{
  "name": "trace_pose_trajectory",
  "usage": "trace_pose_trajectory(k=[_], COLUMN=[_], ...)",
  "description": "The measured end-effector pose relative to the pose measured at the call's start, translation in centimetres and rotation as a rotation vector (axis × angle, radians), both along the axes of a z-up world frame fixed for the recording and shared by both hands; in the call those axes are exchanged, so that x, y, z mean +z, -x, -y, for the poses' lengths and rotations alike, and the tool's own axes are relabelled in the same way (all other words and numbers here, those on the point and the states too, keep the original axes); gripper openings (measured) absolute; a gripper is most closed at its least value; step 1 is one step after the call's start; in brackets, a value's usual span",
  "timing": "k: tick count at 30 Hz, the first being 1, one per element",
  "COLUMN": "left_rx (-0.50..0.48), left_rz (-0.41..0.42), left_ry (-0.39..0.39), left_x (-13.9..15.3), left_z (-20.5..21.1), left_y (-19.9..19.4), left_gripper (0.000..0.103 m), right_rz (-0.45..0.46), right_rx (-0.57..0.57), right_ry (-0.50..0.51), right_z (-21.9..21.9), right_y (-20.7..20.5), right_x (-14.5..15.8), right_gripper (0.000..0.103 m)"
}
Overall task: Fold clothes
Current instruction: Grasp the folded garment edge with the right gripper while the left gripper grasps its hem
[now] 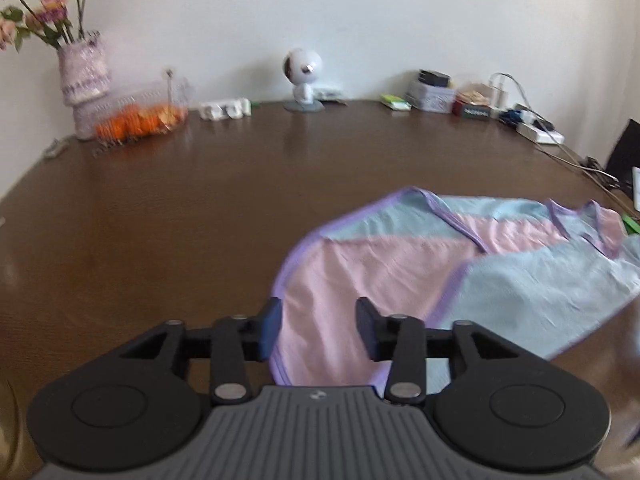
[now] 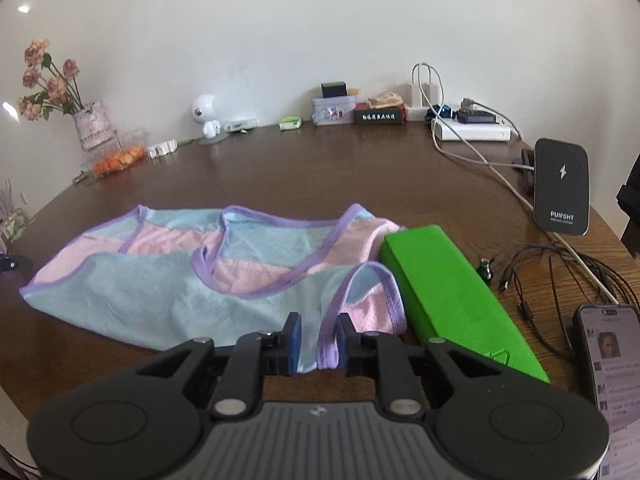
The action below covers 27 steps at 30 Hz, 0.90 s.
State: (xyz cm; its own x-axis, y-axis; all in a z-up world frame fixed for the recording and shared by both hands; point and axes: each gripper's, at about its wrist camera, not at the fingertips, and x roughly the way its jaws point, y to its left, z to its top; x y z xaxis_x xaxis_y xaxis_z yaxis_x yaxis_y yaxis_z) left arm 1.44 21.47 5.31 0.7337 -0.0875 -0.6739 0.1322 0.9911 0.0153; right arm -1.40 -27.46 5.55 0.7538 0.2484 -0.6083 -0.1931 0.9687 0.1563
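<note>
Beside the garment (image 2: pixel 168 280) lies a green box (image 2: pixel 452 292); both grippers' jaws spread, seemingly gripping nothing.

Pink-and-blue garment (image 2: pixel 168 280) with purple trim, green box (image 2: pixel 452 292), brown table (image 2: pixel 304 172).

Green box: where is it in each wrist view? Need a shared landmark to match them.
Left wrist: only a sliver of the green box shows at the far right edge, behind the garment.
Right wrist: the green box lies right of centre, running diagonally along the garment's right end.
Shared landmark: the white round-headed figurine at the wall, at the back of the table.
</note>
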Motion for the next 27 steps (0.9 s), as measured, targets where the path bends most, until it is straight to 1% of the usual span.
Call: trace_pose_trajectory(k=[2, 4, 5, 7, 8, 9, 10, 11, 15, 17, 20, 21, 23, 25, 27], left_rx=[0.022, 0.044, 0.052, 0.046, 0.039, 0.032, 0.024, 0.021, 0.03, 0.026, 0.025, 0.033, 0.051, 0.081, 0.113], left_rz=[-0.001, -0.002, -0.005, -0.015, -0.025, -0.038, -0.048, -0.046, -0.035, -0.026, -0.007, -0.008, -0.01, -0.019, -0.035], left_ry=[-0.043, -0.086, -0.098, -0.09, -0.09, -0.092, -0.092, -0.088, -0.127, -0.127, -0.125, -0.126, -0.127, -0.126, -0.107], left_x=[-0.5, -1.1, -1.3, -2.0, -2.3, -2.6, -2.8, -2.9, -3.0, -3.0, -3.1, -3.1, -3.0, -2.7, -2.4], left_z=[0.7, 1.5, 1.8, 1.9, 2.0, 2.1, 2.1, 2.1, 1.9, 1.5, 0.9, 0.6, 0.1, -0.4, -0.4], left_y=[-2.9, -5.7, -6.9, -7.9, -8.3, -8.6, -8.7, -8.5, -7.3, -6.3, -4.9, -4.6, -4.1, -4.2, -4.8], left_gripper=[0.048, 0.045, 0.045, 0.045, 0.04, 0.035, 0.025, 0.021, 0.016, 0.013, 0.013, 0.013, 0.013, 0.013, 0.014], right_rz=[0.01, 0.021, 0.026, 0.036, 0.039, 0.035, 0.028, 0.021, -0.022, -0.033, -0.031, -0.021, -0.029, -0.046, -0.022], right_rx=[0.016, 0.051, 0.071, 0.107, 0.118, 0.125, 0.13, 0.135, 0.152, 0.17, 0.198, 0.208, 0.218, 0.221, 0.245], right_ry=[0.012, 0.028, 0.031, 0.036, 0.043, 0.047, 0.048, 0.05, 0.043, 0.042, 0.053, 0.057, 0.064, 0.055, 0.02], right_z=[-0.8, -2.0, -2.5, -3.4, -3.8, -4.0, -4.1, -4.3, -4.9, -5.4, -5.9, -6.0, -5.8, -5.6, -5.4], right_y=[-0.9, -1.3, -1.4, -1.5, -1.5, -1.7, -1.8, -2.0, -3.1, -3.6, -4.1, -4.1, -4.4, -5.0, -5.7], right_x=[0.1, 0.2, 0.3, 0.4, 0.3, 0.2, -0.1, -0.3, -1.5, -2.1, -2.7, -2.8, -2.7, -2.2, -1.1], right_gripper=[0.02, 0.02, 0.02, 0.023, 0.026, 0.03, 0.031, 0.031, 0.031, 0.031, 0.034, 0.035, 0.035, 0.035, 0.035])
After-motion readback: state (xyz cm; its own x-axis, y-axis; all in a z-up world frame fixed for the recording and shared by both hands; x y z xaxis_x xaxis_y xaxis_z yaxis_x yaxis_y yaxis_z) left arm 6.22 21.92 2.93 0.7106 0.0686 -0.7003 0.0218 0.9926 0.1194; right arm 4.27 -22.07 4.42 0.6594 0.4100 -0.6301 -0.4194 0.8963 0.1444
